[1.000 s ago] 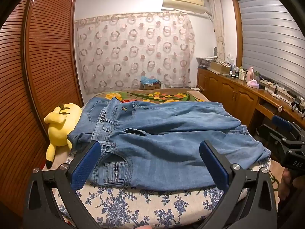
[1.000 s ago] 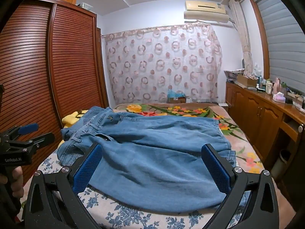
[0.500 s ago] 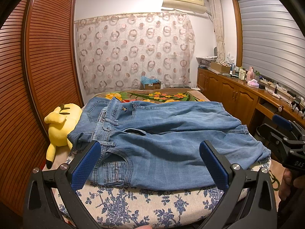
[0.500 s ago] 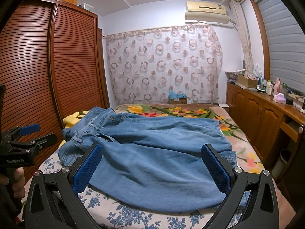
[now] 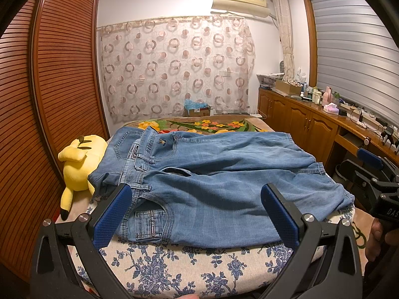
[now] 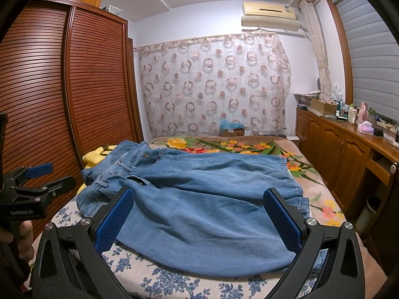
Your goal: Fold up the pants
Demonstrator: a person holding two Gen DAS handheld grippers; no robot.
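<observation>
Light blue jeans (image 5: 212, 174) lie spread across the near end of the bed, waistband to the left, legs running right; the same jeans (image 6: 199, 199) fill the right wrist view. My left gripper (image 5: 195, 214) is open, held just short of the bed's near edge above the waist and pocket area, holding nothing. My right gripper (image 6: 197, 220) is open too, hovering over the near leg fabric. Each gripper shows in the other's view: the right gripper (image 5: 371, 172) at the far right, the left gripper (image 6: 37, 179) at the far left.
A yellow plush toy (image 5: 77, 164) lies at the bed's left side against the slatted wardrobe doors (image 5: 49, 114). A floral blanket (image 6: 224, 147) covers the far bed. Wooden cabinets (image 6: 349, 154) with clutter run along the right wall. The blue-flowered bed sheet (image 5: 174, 264) shows in front.
Both views have shifted slightly, the grippers easing back and up a little. The jeans lie as before and both grippers stay open.
</observation>
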